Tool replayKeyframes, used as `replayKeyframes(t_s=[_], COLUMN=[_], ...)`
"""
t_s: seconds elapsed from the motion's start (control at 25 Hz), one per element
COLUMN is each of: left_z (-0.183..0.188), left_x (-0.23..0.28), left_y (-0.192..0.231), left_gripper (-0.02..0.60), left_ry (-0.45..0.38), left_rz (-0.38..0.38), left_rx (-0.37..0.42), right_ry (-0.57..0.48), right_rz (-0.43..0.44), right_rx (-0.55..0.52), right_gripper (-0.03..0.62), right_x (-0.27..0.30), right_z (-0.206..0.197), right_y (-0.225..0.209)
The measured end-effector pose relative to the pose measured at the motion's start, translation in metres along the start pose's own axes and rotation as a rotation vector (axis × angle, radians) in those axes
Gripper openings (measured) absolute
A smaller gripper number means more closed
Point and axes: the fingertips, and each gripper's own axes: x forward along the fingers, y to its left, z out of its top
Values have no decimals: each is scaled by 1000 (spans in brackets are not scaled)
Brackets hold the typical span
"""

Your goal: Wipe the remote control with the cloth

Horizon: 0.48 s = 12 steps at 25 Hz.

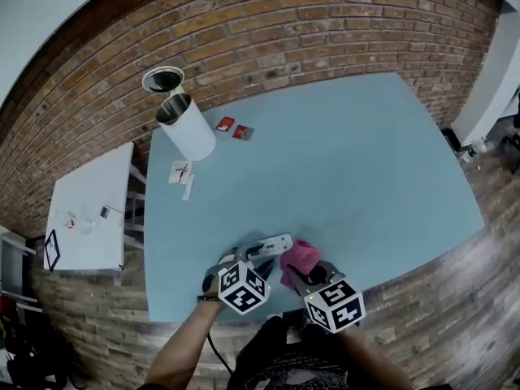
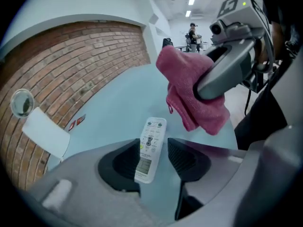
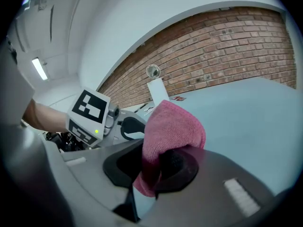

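Note:
The white remote control [image 1: 270, 246] lies face up on the light blue table [image 1: 349, 161] near its front edge. In the left gripper view the remote [image 2: 150, 148] sits lengthwise between the spread jaws of my left gripper [image 2: 154, 146], which is open; its left edge is close to the left pad, and no grip shows. My left gripper [image 1: 253, 265] is just before the remote. My right gripper [image 3: 154, 167] is shut on a pink cloth [image 3: 173, 126]. The cloth [image 1: 299, 257] hangs bunched just right of the remote, a little above the table [image 2: 189, 86].
A white cylinder can [image 1: 185, 126] leans at the table's far left, its round lid [image 1: 162, 79] beyond it. Two red cards [image 1: 233, 127] and some paper slips [image 1: 182, 173] lie nearby. A white side table [image 1: 89, 210] stands left. A brick wall [image 1: 309, 23] backs the scene.

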Motion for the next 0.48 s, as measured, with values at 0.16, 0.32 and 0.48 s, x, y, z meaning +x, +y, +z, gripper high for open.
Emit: replayKeyframes(t_s=[0.16, 0.32, 0.48], left_z=[-2, -8, -16], left_x=[18, 31, 38], left_y=[-4, -3, -5], left_gripper=[293, 296, 298], left_ry=[70, 139, 225], left_rz=[-118, -204, -315], left_rx=[90, 141, 225], right_ry=[-12, -27, -42], right_rz=[-37, -78, -105], right_rx=[24, 46, 60], right_gripper=[64, 64, 64], right_x=[-2, 0, 1], right_z=[8, 13, 18], right_y=[-9, -14, -17])
